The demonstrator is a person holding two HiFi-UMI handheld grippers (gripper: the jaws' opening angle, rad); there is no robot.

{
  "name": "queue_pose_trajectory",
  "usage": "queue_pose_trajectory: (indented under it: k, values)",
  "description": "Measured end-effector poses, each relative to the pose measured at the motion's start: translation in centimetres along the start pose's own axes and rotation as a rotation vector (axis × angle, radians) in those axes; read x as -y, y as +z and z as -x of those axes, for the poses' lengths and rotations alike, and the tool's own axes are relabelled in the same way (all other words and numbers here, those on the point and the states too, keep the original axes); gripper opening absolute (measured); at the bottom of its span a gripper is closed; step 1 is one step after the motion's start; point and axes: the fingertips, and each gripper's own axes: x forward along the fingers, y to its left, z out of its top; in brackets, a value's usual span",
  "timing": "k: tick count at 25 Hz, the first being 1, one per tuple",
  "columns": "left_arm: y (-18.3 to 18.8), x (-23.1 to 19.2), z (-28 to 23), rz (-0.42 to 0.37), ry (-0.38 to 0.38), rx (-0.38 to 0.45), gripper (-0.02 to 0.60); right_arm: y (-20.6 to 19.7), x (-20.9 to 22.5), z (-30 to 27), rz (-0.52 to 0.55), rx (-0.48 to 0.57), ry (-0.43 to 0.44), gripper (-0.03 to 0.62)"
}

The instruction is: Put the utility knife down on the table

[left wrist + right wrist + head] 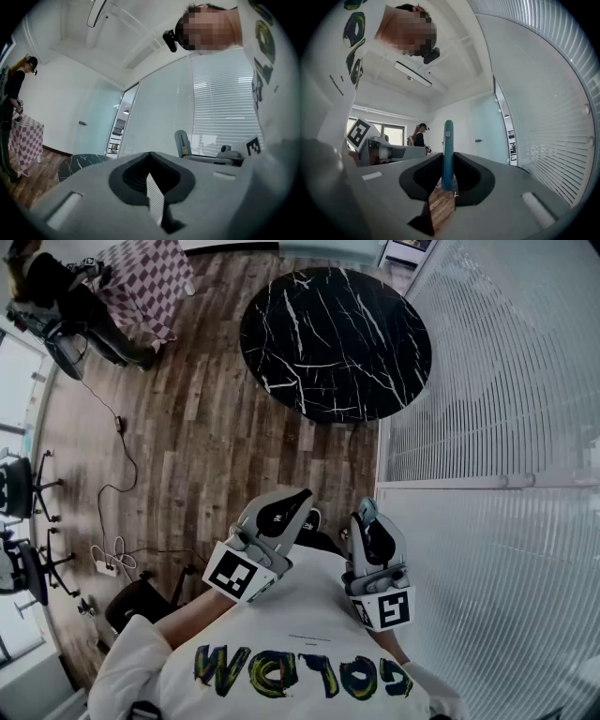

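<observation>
The round black marble table (335,343) is seen on the wood floor (202,427), well apart from both grippers, which are held level just before the person's white shirt (300,643). The left gripper (151,165) is closed on nothing, only a thin slit being left. The teal utility knife (448,150) is clamped upright between the right gripper's (443,169) pads, off the table.

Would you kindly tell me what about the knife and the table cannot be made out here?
1. The utility knife: in the head view, hidden inside the right gripper; in the right gripper view, seen edge-on, so its blade cannot be judged.
2. The round table: in the left gripper view, mostly hidden behind the left gripper body.
</observation>
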Motion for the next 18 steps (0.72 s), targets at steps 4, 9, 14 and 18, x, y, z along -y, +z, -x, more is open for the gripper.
queue_pose_trajectory:
  k: [4, 9, 14, 18]
  values:
    - [-0.7, 0.6, -1.4, 0.004, 0.002, -0.01, 0.002, -0.1, 1.5, 0.3, 0.003, 0.005, -0.005, 0.072]
    - [-1.1, 1.0, -3.5, 0.006, 0.012, -0.02, 0.001, -0.6, 3.7, 0.5, -0.015, -0.014, 0.001, 0.072]
    - [-1.3, 1.8, -5.0, 0.004, 0.022, -0.019, 0.001, -0.6, 5.1, 0.8, -0.014, -0.017, 0.016, 0.072]
    - [-1.4, 1.9, -5.9, 0.003, 0.023, -0.021, 0.001, -0.5, 6.3, 0.4, -0.019, -0.01, 0.012, 0.072]
